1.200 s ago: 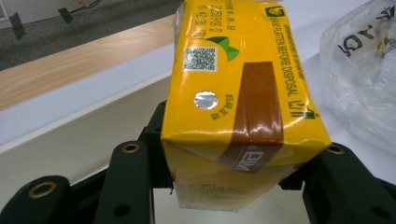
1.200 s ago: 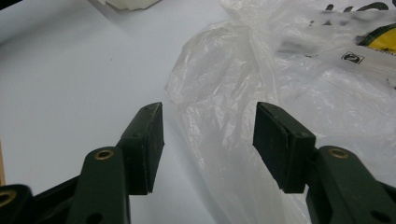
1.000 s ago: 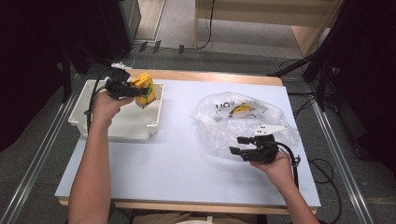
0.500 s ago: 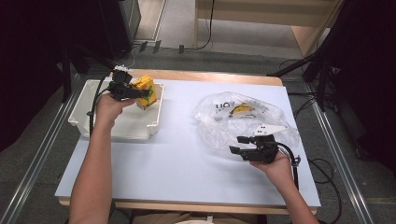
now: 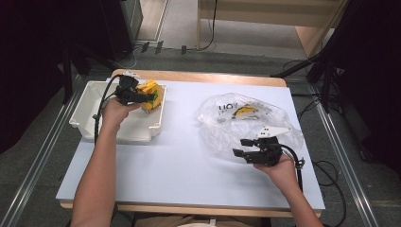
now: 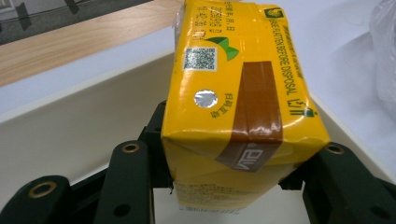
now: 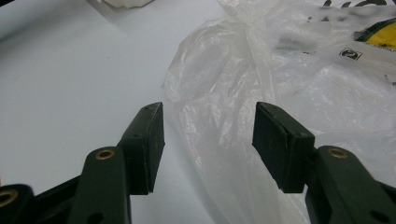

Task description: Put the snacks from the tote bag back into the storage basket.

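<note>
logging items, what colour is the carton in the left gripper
Yellow carton with a brown band and green leaf mark, clearest in the left gripper view.

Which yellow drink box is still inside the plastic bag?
The yellow drink carton near the right gripper; the other carton is gripped over the white tray.

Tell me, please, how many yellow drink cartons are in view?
2. One yellow carton is held by the left tongs over the white tray; another yellow one lies inside the plastic bag. The bag may hide more.
</note>
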Action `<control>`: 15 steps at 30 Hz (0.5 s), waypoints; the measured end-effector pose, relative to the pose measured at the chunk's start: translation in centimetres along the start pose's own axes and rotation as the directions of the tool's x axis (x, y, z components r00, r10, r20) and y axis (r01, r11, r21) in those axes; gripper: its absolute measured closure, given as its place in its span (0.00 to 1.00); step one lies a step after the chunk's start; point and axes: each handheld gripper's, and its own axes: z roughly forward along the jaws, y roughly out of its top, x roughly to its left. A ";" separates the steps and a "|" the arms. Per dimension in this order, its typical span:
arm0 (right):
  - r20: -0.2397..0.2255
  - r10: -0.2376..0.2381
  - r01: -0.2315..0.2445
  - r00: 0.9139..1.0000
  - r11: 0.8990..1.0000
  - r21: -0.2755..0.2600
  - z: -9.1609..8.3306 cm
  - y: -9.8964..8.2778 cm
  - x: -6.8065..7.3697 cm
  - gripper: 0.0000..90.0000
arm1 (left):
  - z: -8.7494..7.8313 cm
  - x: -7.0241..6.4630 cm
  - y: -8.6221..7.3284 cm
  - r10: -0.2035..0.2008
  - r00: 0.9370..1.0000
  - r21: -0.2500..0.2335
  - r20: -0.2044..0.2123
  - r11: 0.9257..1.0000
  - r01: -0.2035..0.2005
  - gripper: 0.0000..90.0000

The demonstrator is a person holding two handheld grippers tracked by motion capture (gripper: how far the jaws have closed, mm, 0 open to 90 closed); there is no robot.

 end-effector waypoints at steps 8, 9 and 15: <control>0.000 0.003 -0.003 1.000 1.000 -0.004 -0.1 0.0 0.0 0.50 | 1.1 -0.2 -0.2 0.006 1.000 -0.004 -0.014 1.000 -0.006 0.58; -0.001 0.002 -0.002 1.000 1.000 -0.003 -0.1 0.0 0.0 0.50 | 1.2 -0.2 -0.3 0.006 1.000 -0.002 -0.011 1.000 -0.006 0.58; 0.004 0.000 0.000 1.000 1.000 -0.002 -0.1 0.0 0.0 0.50 | 1.2 -0.2 -0.5 0.009 1.000 -0.001 -0.001 1.000 -0.009 0.58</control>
